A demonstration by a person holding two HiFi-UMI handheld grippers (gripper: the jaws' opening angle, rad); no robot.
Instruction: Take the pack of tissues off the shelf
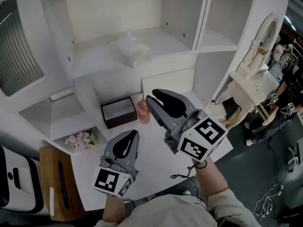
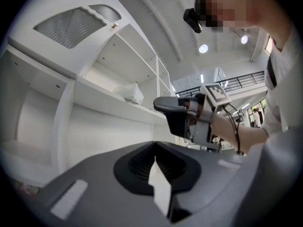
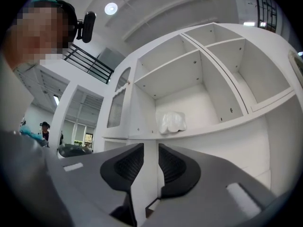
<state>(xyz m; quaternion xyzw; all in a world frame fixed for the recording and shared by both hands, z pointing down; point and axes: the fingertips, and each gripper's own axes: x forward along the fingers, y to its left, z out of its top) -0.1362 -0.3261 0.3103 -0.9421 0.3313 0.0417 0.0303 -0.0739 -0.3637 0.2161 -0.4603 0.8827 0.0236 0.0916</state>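
- Status: task not started as a grasp. The tissue pack (image 1: 129,49) lies on the open shelf (image 1: 94,56) of the white unit, near its middle. Nothing touches it.
- Left to do, by judgement: reach to the pack, pinch it, lift it clear, bring it off the shelf.
- R tongs (image 1: 152,100): held forward over the bench (image 1: 151,150), raised above the L unit, tips aimed toward the shelf unit. In the right gripper view the pack (image 3: 172,122) sits just above the gap line, slightly right, well apart from the tips.
- R tongs (image 3: 150,148) state: slightly spread, narrow gap, nothing between the pads.
- L tongs (image 1: 135,132): lower, closer to the body, over the bench, tips pointing forward.
- L tongs (image 2: 154,148) state: pressed together at the tips, empty. Its view shows the pack (image 2: 129,92) far off, up on the shelf.
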